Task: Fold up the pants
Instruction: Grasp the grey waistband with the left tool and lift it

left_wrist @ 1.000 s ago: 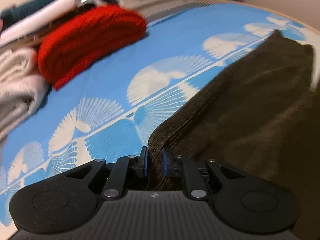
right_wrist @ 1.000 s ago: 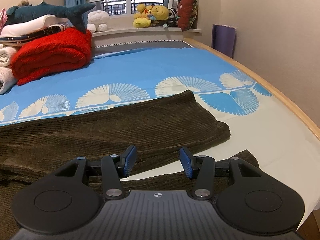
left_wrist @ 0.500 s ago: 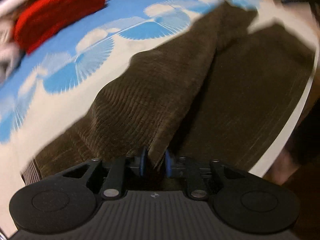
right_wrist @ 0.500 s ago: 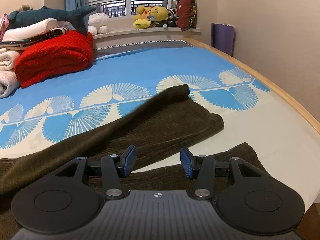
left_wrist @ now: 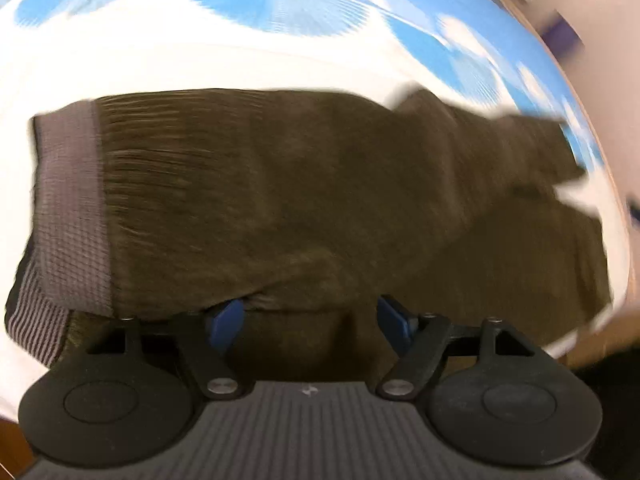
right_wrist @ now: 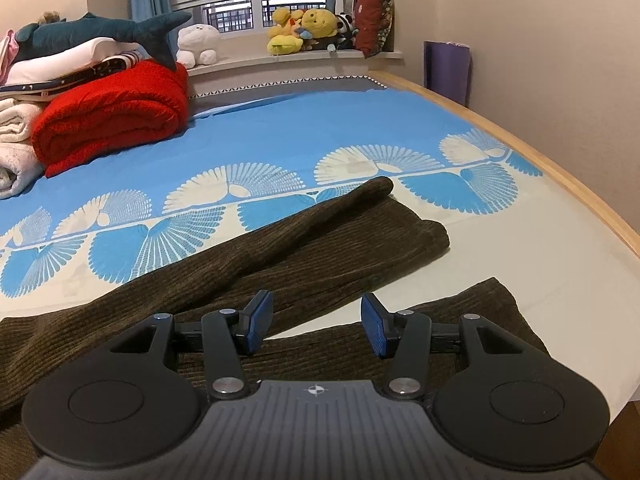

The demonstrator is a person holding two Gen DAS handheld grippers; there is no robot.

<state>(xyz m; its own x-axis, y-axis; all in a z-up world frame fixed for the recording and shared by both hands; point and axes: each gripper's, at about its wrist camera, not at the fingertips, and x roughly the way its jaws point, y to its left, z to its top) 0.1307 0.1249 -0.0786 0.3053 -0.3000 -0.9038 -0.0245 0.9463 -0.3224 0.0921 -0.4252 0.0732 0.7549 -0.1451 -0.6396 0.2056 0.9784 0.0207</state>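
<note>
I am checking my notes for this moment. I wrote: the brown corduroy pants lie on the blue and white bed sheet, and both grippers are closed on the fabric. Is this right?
Not quite. The brown corduroy pants do lie on the blue and white bed sheet, but neither gripper is closed. The left wrist view shows the left gripper open over the fabric; the right wrist view shows the right gripper open too, gripping nothing.

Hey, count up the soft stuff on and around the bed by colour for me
Brown: 1, the pants
Red: 2, the blanket and the cushion
Dark blue: 1, the shark toy
White: 1, the plush animal
Total: 5
</note>
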